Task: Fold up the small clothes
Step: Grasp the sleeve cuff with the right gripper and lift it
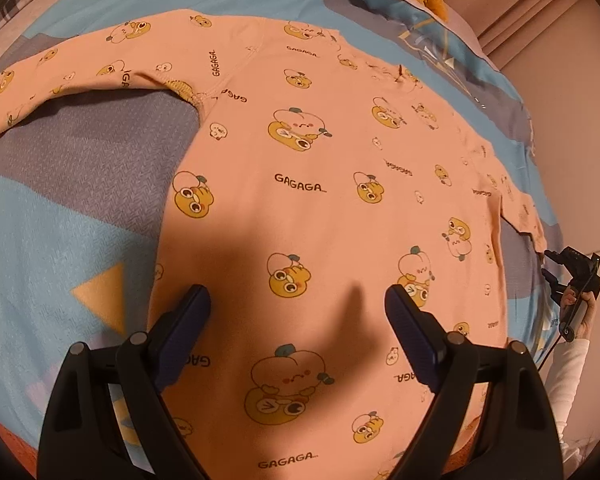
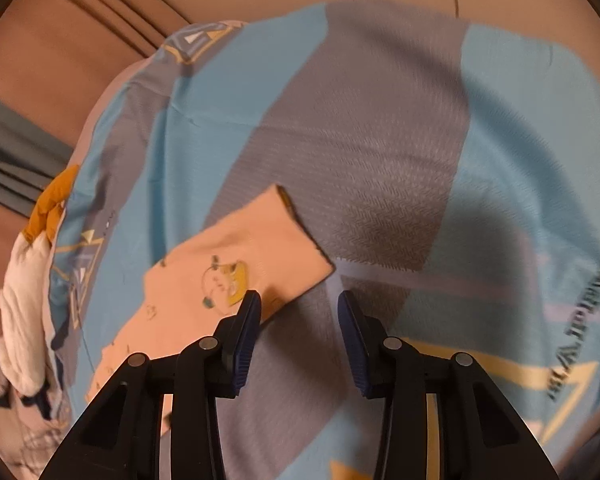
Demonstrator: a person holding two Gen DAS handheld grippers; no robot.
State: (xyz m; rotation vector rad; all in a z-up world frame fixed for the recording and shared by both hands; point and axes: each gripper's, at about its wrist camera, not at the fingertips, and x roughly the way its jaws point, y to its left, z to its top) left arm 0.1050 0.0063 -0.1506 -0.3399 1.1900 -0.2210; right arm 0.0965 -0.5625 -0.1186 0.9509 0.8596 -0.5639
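Note:
A small pink long-sleeved shirt with yellow cartoon prints and "GAGAGA" words lies spread flat on a blue and grey bedspread. Its left sleeve stretches out to the left. My left gripper is open and empty, hovering over the shirt's lower body. The right gripper shows at the far right edge of the left wrist view, near the right sleeve's cuff. In the right wrist view my right gripper is open and empty, just to the right of the sleeve's cuff end.
The bedspread covers the whole bed. A white and orange bundle of bedding lies at the bed's left edge in the right wrist view. A wall and door frame stand beyond the bed.

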